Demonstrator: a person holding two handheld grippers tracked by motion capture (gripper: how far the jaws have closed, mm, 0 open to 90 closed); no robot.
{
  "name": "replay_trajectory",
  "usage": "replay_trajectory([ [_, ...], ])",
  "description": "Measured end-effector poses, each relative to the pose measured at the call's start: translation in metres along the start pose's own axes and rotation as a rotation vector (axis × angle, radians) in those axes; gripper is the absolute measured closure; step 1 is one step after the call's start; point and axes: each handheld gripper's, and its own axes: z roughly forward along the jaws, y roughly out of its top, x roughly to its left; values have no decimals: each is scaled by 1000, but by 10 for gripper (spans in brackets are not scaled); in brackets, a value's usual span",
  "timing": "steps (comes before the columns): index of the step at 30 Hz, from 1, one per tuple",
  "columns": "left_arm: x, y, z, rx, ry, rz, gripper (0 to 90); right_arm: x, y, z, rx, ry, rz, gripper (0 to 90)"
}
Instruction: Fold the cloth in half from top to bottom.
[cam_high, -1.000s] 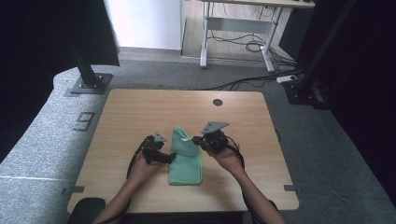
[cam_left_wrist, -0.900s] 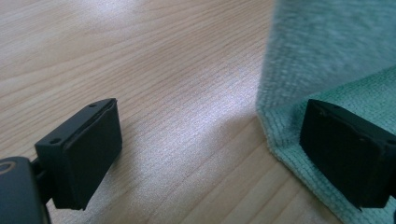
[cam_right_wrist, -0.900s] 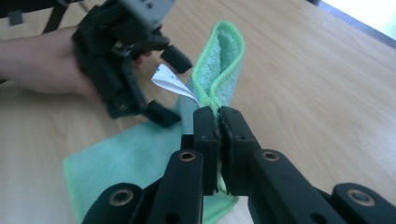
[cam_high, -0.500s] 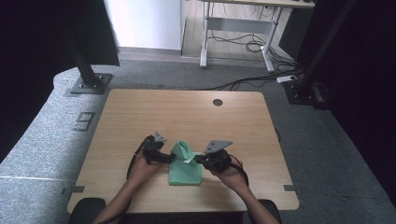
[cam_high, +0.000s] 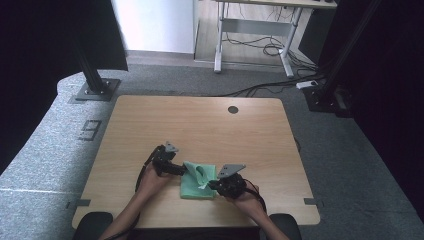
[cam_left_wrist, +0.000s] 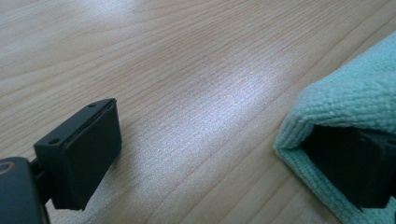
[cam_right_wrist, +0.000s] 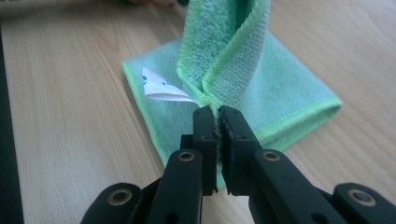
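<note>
Right gripper view: a lifted corner of the folded green microfibre cloth (cam_right_wrist: 243, 70) is pinched in the closed right gripper (cam_right_wrist: 218, 116). Beside the cloth, the left gripper (cam_left_wrist: 224, 158) is held wide apart, one jaw tucked under a fold.

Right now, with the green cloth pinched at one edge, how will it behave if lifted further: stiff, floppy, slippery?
Probably floppy: the green cloth already drapes in a soft fold above the right tongs while the rest lies flat on the table. Likely light, since one pinched edge raises it. The nubby pile suggests it won't slip easily; one jaw of the left tongs sits inside its fold.
</note>
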Motion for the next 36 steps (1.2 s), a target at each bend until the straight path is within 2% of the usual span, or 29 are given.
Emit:
replay_trajectory([
  [7, 1, 1, -1, 23, -39, 32, 28, 2, -11, 8, 50, -3, 21, 822],
  [10, 2, 3, -4, 47, -64, 44, 55, 2, -12, 9, 56, -5, 27, 821],
  [11, 1, 4, -8, 53, -91, 58, 55, 1, -13, 9, 57, -6, 29, 820],
  [12, -1, 4, -13, 59, -104, 93, 87, 1, -14, 9, 60, -8, 30, 817],
  [13, -1, 4, -13, 59, -104, 93, 103, 1, -14, 9, 60, -8, 30, 817],
  [15, -3, 4, -20, 65, -112, 136, 103, 1, -15, 9, 61, -7, 34, 813],
  [17, -2, 3, -29, 60, -125, 151, 103, 1, -15, 9, 61, -8, 35, 811],
  [21, 6, 3, -45, 31, -146, 137, 104, 1, -15, 9, 61, -7, 38, 807],
  [24, 12, 10, -50, -14, -119, 97, 121, 2, -14, 9, 62, -7, 41, 801],
  [27, 12, 23, -46, -49, -110, 71, 139, 2, -14, 10, 61, -5, 43, 799],
  [31, 3, 36, -29, -21, -114, 97, 141, 3, -14, 9, 59, -8, 43, 786],
  [33, -2, 35, -23, 2, -112, 118, 141, 4, -15, 7, 59, -9, 44, 768],
  [36, -6, 26, -20, 28, -97, 133, 140, 4, -16, 2, 53, -10, 38, 695],
])
